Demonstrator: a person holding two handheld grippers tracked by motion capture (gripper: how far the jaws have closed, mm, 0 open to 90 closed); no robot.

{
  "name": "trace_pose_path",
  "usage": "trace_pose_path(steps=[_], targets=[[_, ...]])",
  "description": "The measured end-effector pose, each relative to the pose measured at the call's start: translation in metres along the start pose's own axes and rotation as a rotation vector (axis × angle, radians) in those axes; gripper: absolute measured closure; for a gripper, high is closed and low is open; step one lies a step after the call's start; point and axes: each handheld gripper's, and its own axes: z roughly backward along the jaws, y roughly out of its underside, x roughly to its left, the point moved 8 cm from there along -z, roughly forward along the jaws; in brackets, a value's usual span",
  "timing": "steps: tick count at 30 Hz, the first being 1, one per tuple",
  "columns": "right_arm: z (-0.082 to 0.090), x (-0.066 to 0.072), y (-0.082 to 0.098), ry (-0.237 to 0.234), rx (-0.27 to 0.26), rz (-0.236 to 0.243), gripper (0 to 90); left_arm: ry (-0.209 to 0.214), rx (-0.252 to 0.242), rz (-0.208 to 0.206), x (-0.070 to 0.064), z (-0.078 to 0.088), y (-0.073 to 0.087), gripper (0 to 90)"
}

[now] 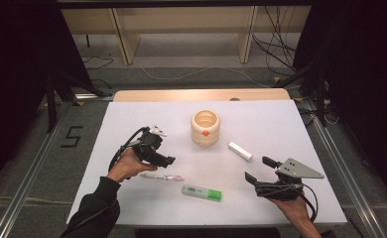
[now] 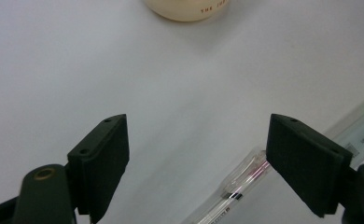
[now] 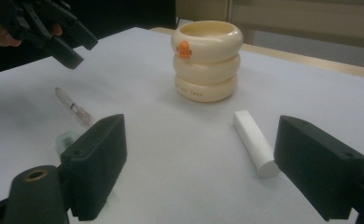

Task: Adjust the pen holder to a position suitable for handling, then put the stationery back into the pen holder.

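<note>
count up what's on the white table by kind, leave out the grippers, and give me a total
Ringed cream cup: 1
White cylinder stick: 1
Clear pen: 1
Green-ended marker: 1
Total: 4

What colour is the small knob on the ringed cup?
Orange, on the cream ringed cup; the right gripper view shows it best.

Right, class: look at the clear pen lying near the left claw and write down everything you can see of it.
The clear pen is slim with a see-through plastic barrel, a pinkish-red refill inside, a small dark band and a transparent clip. It lies flat on the white table, roughly level across the high view, just beyond the green highlighter and apart from it. The left claw hovers above it, jaws wide open, not gripping; in the left gripper view the pen's clip end passes behind one jaw. Only the table touches it.
</note>
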Motion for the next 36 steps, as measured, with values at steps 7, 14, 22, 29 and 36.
trace_pose_path(steps=[7,14,22,29,36], targets=[[0.001,0.000,0.000,0.000,-0.002,0.000,18.0,0.001,0.028,-0.015,0.000,0.002,0.007,21.0],[0.001,-0.003,0.001,-0.003,0.004,-0.001,18.1,0.014,0.058,-0.027,-0.001,0.000,0.012,20.6],[0.003,-0.004,0.001,0.001,-0.002,-0.004,18.0,-0.006,0.111,-0.060,0.000,-0.004,0.022,20.6],[0.001,-0.002,0.001,-0.003,-0.003,0.000,18.0,-0.009,0.165,-0.105,-0.004,-0.005,0.030,20.6],[0.001,-0.002,0.001,-0.003,0.002,-0.002,18.1,-0.017,0.217,-0.158,-0.004,-0.006,0.036,20.9]])
